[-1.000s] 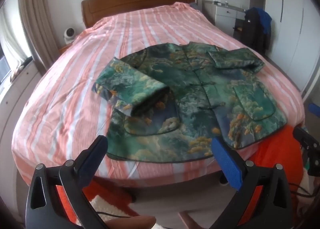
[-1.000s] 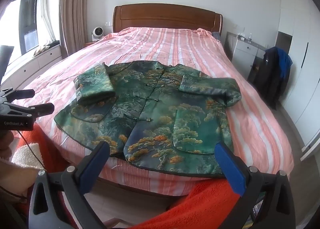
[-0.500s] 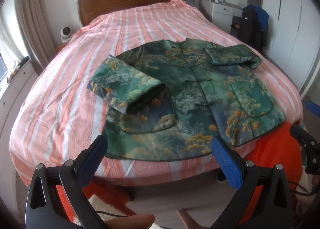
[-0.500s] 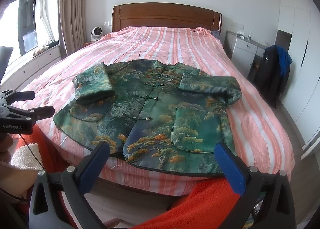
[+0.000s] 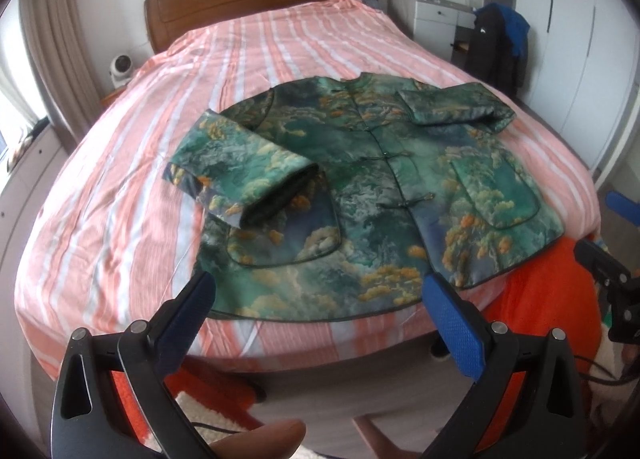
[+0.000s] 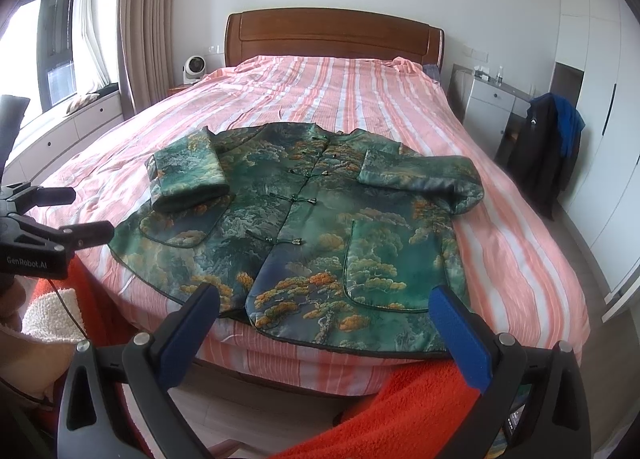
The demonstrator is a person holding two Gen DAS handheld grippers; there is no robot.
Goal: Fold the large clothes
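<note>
Hanging off the bed's [image 6: 520, 243] foot edge, the padded jacket's [image 6: 320, 227] hem risked sliding floorward; both released tongs, left [image 5: 320, 319] and right [image 6: 324, 323], gripped nothing.

Lettering on left tool [image 6: 36, 235]: "GenRobot.AI", white on the black body, read in the right wrist view.
Mark on dark coat [image 6: 536, 147]: small white patch near the top, too small to read.
Mark on same coat, left wrist view [image 5: 490, 43]: small white patch, unreadable.
Bottles on white dresser [image 6: 490, 97]: labels too small to read.
Other text: none legible elsewhere.
</note>
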